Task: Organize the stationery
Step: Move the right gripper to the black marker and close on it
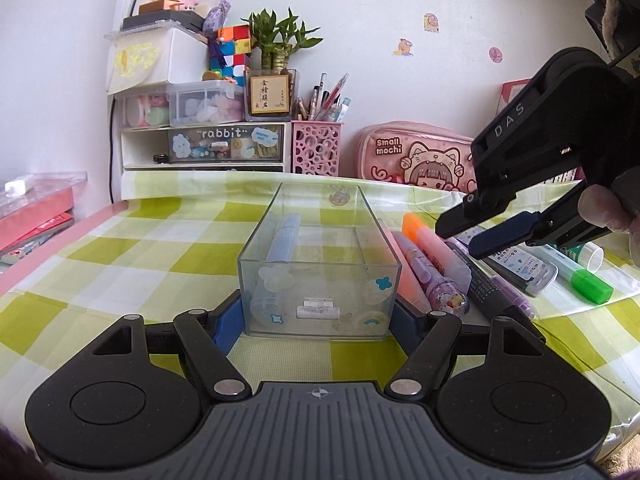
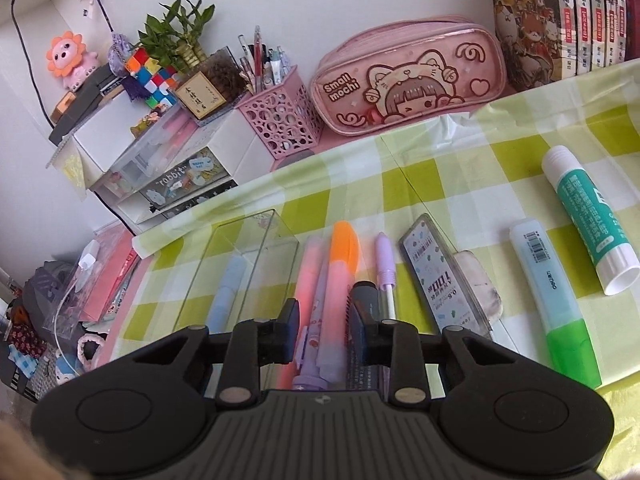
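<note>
The left gripper (image 1: pixel 318 316) clamps the near end of the clear rectangular plastic box (image 1: pixel 320 256), which so far holds only a pale blue highlighter (image 1: pixel 280 240). Sorting looks barely begun: beside the box on the green-checked tablecloth (image 2: pixel 420 168) lie the orange-capped highlighter (image 2: pixel 344 256), a lilac pen (image 2: pixel 385 264), a lead case (image 2: pixel 444 276), a green-capped glue bottle (image 2: pixel 556 304) and a white glue stick (image 2: pixel 588 220). The right gripper (image 2: pixel 325 316) hovers narrowed around the orange one; contact is unclear.

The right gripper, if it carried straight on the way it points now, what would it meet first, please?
Most likely the orange highlighter: it lies straight ahead between the right gripper fingers, beside the clear box. Depth is unclear, so a pad might first touch the black pen.
</note>
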Available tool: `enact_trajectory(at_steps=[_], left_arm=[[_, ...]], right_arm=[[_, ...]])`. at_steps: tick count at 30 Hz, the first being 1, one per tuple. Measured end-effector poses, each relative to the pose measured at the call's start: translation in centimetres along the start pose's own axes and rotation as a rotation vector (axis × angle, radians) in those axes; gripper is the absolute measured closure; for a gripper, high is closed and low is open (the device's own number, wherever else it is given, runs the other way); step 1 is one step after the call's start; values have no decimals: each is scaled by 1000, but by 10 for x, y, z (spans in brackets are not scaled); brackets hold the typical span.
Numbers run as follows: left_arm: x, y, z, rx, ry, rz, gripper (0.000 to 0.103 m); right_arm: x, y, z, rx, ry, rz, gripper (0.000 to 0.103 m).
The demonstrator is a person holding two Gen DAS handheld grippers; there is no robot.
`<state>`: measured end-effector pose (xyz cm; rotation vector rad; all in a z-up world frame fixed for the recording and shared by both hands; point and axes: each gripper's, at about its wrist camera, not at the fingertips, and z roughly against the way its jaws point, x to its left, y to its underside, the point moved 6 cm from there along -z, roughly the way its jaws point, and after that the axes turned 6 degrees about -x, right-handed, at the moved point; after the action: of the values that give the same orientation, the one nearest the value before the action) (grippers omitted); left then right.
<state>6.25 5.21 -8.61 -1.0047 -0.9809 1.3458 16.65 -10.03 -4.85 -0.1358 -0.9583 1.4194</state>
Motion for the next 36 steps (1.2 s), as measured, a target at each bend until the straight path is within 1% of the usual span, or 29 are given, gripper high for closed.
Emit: enact_trajectory(at_steps=[5,11,17,20,27,30,36], left_arm=[[0,0,0,0,0,0,30],[0,0,0,0,0,0,30],[0,0,0,-1,0,0,30],[0,0,0,-1,0,-1,30],[0,0,0,0,-1,-1,30],[0,0,0,0,-1,-2,30],[-1,-2,0,8,0,-8,30]], right_arm=[[-8,4,-1,25,42,-6,82],[-10,4,1,23,47,-11,83],[-6,5,1,27,50,11,83],[-3,7,3,36,53,37,83],[8,15,11,47,60,163,83],[9,19,12,73,53,185,82],[6,24,11,92,57,208,82]])
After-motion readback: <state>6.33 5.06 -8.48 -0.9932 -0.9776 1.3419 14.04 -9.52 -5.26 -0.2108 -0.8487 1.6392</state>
